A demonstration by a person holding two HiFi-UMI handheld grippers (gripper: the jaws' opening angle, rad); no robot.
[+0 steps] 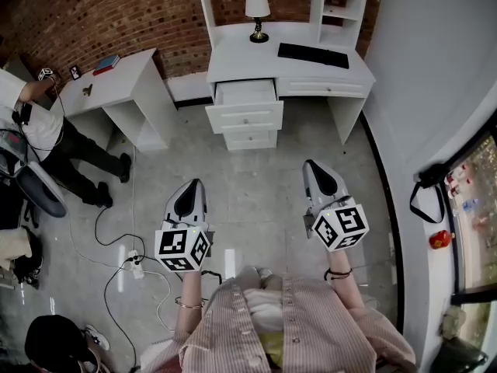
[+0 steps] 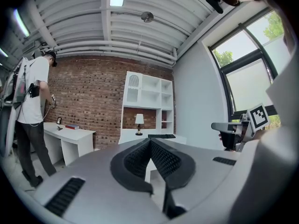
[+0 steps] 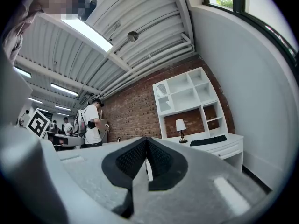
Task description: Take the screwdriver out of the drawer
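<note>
Holding both claws out level above the grey floor (image 1: 256, 193), the person stands well back from the white counter (image 1: 248, 57). The left claw (image 1: 193, 183) is clenched: in its own view the two black ribbed pads meet at the tips and nothing is between them. The right claw (image 1: 311, 164) is clenched too, pads together, also grasping nothing. The two claws are side by side, apart from each other, and both point toward the counter.

Far ahead of the claws, about midway between them, a stack of drawers sits under the counter top. An upper drawer (image 1: 245, 117) stands out a little from the front of the stack. The screwdriver cannot be seen from here; the drawer is too far and too small to tell what lies in it. On the counter top, also ahead between the two claws, a table lamp (image 1: 257, 12) with a white shade stands upright. Straight ahead of the right claw a black keyboard (image 1: 313, 54) lies flat. White shelves (image 1: 342, 6) rise behind them against the brick wall (image 1: 101, 14).

Far to the left of the left claw there is a second white counter (image 1: 116, 80), and another person (image 1: 46, 127) in a white shirt stands beside it. Near the left claw, on its left side, a white power strip (image 1: 136, 261) with cables lies on the floor.
</note>
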